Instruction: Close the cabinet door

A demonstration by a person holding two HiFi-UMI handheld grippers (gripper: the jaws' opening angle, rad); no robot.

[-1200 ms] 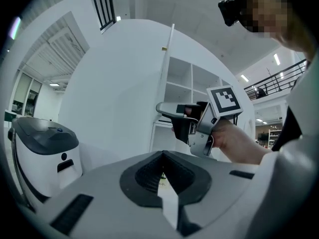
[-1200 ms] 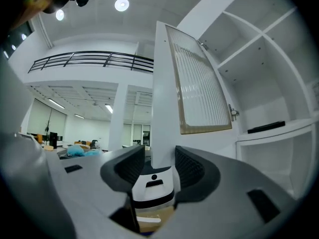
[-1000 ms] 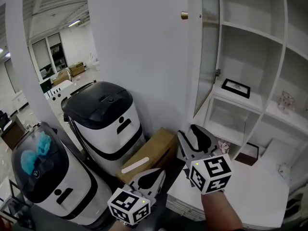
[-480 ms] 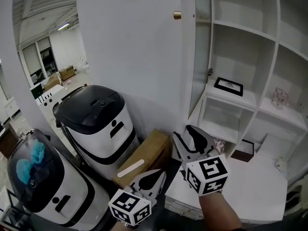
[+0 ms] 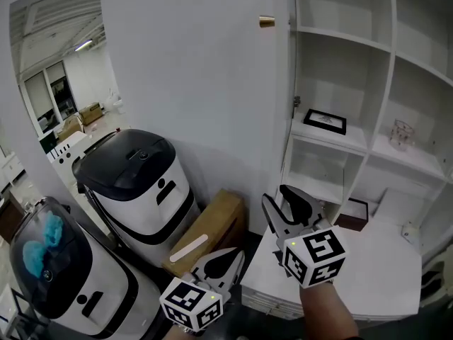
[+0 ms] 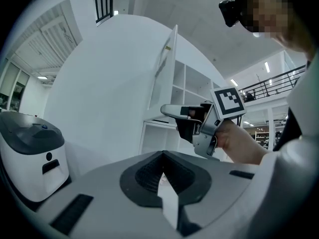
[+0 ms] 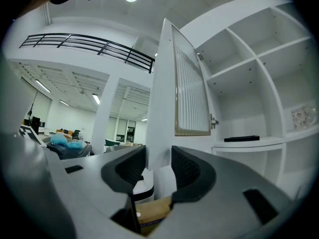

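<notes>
The white cabinet door [image 5: 191,83] stands wide open, with a brass knob [image 5: 267,22] near its free edge. Open white shelves [image 5: 368,69] lie to its right. My right gripper [image 5: 287,204] is held level below the door's lower corner. Its jaws are apart and closing. In the right gripper view the door's edge [image 7: 162,98] and ribbed glass pane [image 7: 192,93] show past the right gripper [image 7: 158,163], and the pads touch nothing. My left gripper [image 5: 230,257] hangs lower left, shut and empty. The left gripper view looks over the left gripper [image 6: 162,176] toward the right gripper [image 6: 172,111].
Two black-topped white machines [image 5: 138,183] and a cardboard box [image 5: 205,232] stand behind the open door. A framed picture [image 5: 325,121] and a glass [image 5: 400,133] rest on shelves. A dark box [image 5: 352,212] sits low by the white base [image 5: 375,275].
The head view has swung, so the door now shows nearly edge-on and its glass pane is out of sight. My right gripper has shifted slightly rightward; the left has kept still.
</notes>
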